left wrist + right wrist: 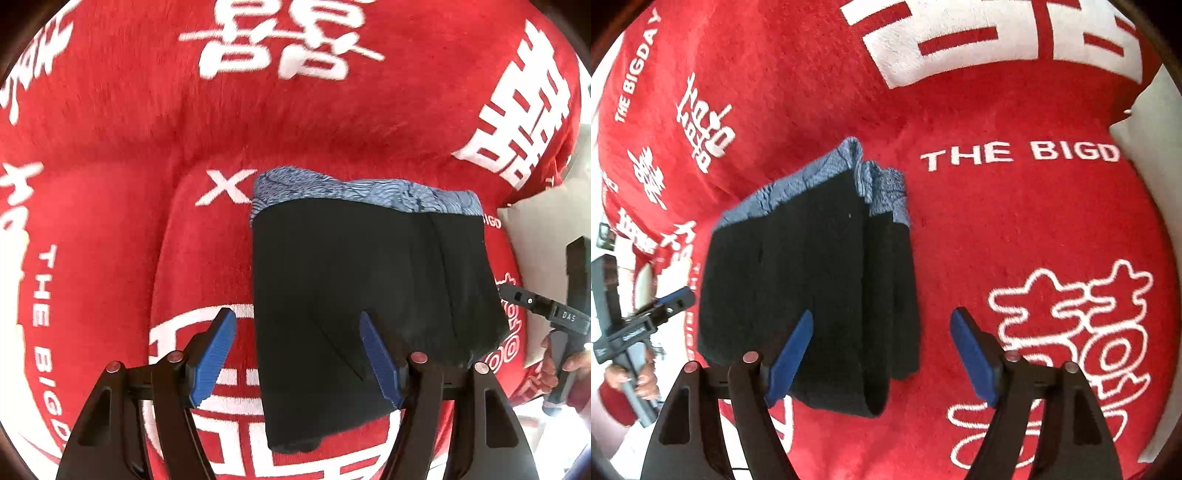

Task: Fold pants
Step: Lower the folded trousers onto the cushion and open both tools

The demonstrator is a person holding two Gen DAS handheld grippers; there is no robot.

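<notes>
Pants [369, 302] lay folded into compact stack on red blanket [110, 129], blue waistband at 12 o'clock. Left gripper [299, 354] spread, empty, hovering above. Right gripper [882, 354] spread, empty. Folding looked essentially done; perhaps tidying left.

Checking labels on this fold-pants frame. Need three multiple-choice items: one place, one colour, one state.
1. Where do the pants lie?
A. on a red blanket
B. in a basket
C. on a chair back

2. What colour is the band along the pants' far edge?
A. yellow
B. patterned blue
C. white

3. How is the right gripper?
A. shut on the pants
B. open, holding nothing
C. shut on the blanket

Key: A, red plush with white lettering surrounds them; B, blue print tops the black cloth; B, its pads stand apart, off the cloth.
</notes>
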